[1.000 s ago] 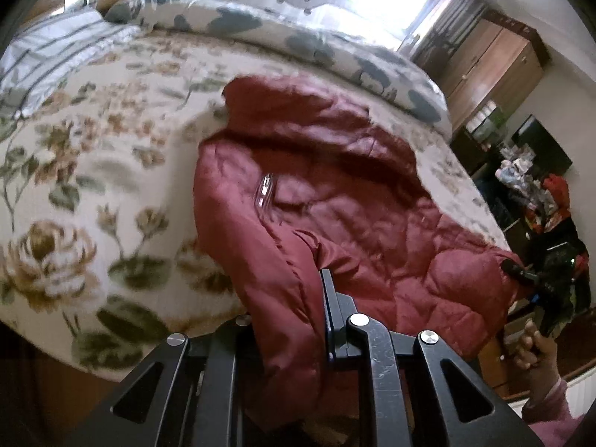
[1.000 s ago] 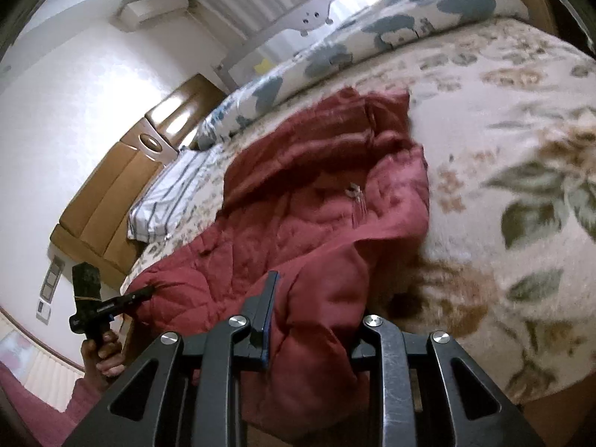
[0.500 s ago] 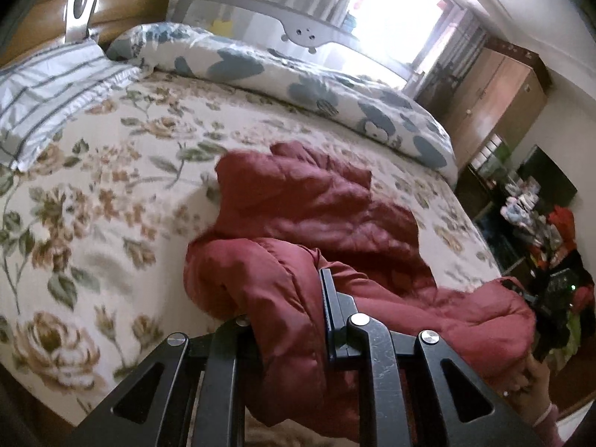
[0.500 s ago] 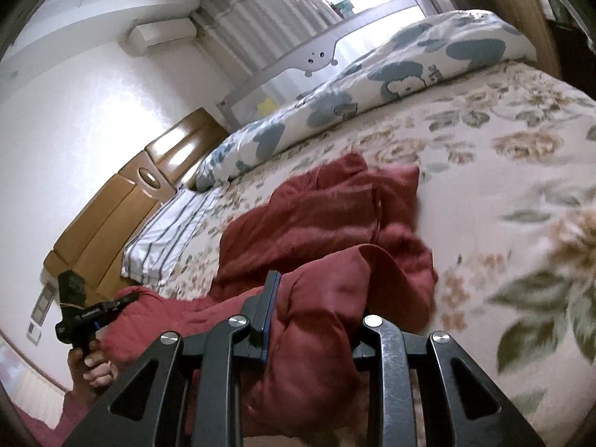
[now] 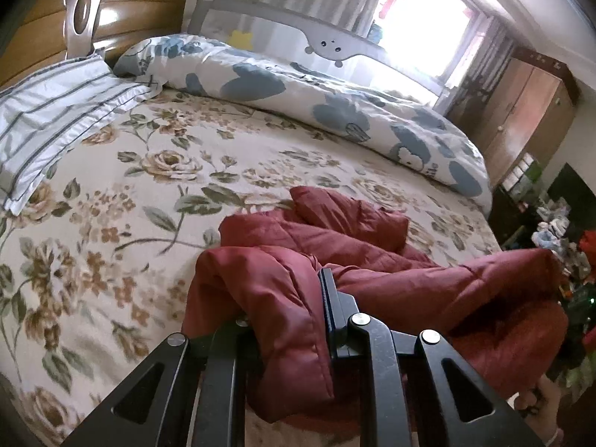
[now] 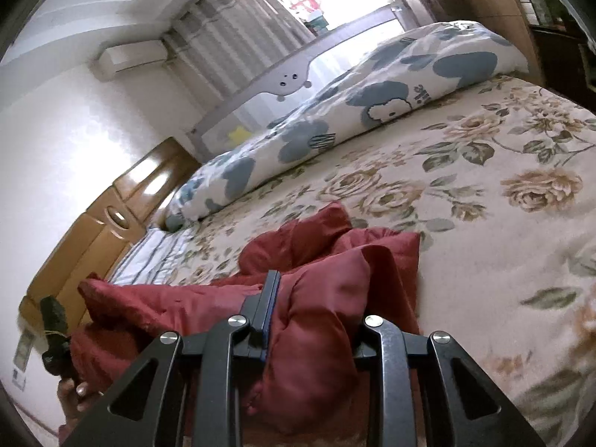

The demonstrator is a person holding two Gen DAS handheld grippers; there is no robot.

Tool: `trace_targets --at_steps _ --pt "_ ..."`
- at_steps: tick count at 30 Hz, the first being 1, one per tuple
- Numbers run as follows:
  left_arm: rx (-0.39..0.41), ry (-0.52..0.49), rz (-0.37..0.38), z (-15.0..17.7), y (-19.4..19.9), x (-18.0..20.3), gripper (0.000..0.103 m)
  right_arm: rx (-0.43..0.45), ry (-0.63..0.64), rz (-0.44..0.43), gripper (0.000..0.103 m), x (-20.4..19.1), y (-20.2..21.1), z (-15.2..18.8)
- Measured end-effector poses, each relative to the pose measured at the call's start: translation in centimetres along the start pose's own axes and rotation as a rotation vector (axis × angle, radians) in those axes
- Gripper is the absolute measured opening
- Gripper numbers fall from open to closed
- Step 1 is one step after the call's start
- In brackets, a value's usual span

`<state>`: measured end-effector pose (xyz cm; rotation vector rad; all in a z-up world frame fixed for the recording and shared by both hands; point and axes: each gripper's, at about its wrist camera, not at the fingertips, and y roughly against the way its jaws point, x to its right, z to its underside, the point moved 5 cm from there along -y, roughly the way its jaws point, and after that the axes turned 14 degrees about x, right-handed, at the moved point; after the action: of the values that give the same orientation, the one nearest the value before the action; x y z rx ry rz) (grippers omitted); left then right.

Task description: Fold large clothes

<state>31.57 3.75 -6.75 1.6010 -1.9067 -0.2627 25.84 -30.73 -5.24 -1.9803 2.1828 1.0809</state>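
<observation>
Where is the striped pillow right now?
In the left view, the striped pillow lies at the bed's upper left, below the wooden headboard and beside the blue-flowered duvet.

A wide bed (image 5: 149, 171) in a floral cover filled the room. Behind it stood a wooden headboard (image 5: 111, 3) and a grey rail (image 5: 327, 43); beyond the rail, a bright window (image 5: 421, 18) with striped curtains (image 6: 231, 37). A wooden wardrobe (image 5: 529, 111) stood right of the window, an air conditioner (image 6: 130, 57) on the white wall (image 6: 56, 149).

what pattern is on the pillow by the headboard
White with thin dark stripes; the pillow shows best in the left wrist view, beside the wooden headboard.
</observation>
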Motion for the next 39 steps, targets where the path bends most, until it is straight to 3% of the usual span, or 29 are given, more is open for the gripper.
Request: trace_targets --at_steps 20,29,39 --pt "-0.065 0.010 -0.069 -1.2 -13.1 -0.9 0.018 -0.042 0.007 0.113 0.027 3.6 -7.5 0.7" --pt "-0.084 0.046 -0.094 -1.6 -18.5 -2.2 0.021 -0.057 -0.051 0.141 0.027 5.5 -11.4 0.4" --pt "-0.152 0.065 -0.163 -0.2 -26.4 -3.8 0.023 -0.105 -0.055 0.188 0.030 7.7 -17.2 1.6"
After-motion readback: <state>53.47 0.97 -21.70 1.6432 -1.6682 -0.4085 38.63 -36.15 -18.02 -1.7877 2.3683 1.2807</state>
